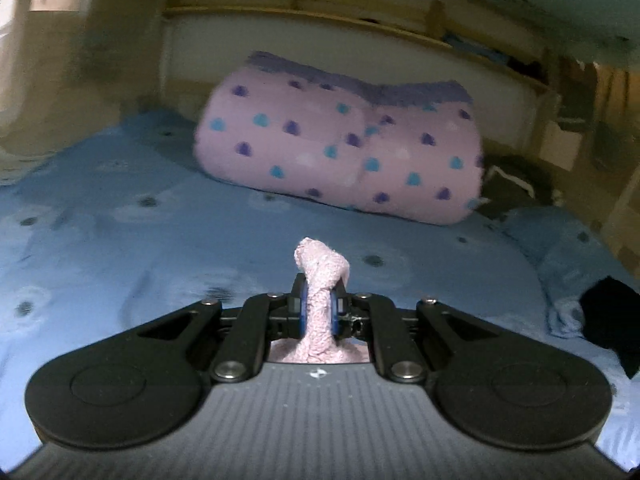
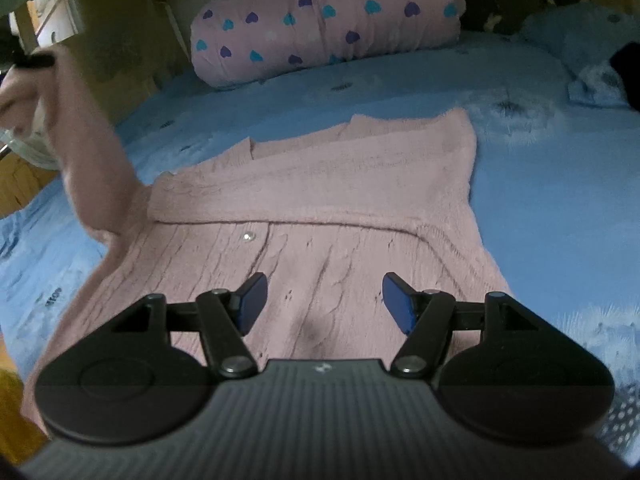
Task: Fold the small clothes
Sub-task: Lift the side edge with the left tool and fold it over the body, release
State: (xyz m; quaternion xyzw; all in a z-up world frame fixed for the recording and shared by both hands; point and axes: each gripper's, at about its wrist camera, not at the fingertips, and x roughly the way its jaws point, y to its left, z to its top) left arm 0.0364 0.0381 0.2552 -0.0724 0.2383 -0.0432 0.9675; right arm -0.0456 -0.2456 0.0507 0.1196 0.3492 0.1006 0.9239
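Observation:
A pink knitted cardigan (image 2: pixel 312 208) lies flat on the blue bed sheet (image 2: pixel 540 168), its right sleeve folded across the chest and a small button showing. Its left sleeve (image 2: pixel 80 132) is lifted up and to the left, held at the cuff by my left gripper (image 2: pixel 32 62). In the left wrist view my left gripper (image 1: pixel 320 304) is shut on the pink sleeve end (image 1: pixel 320 272), which pokes up between the blue pads. My right gripper (image 2: pixel 324 300) is open and empty, hovering low over the cardigan's lower front.
A rolled pink blanket with heart prints (image 2: pixel 328 20) lies at the back of the bed against a wooden frame (image 1: pixel 360 20). A dark garment (image 1: pixel 612 324) and a blue pillow (image 2: pixel 580 28) lie at the right. Wooden floor (image 2: pixel 20 184) shows at the left.

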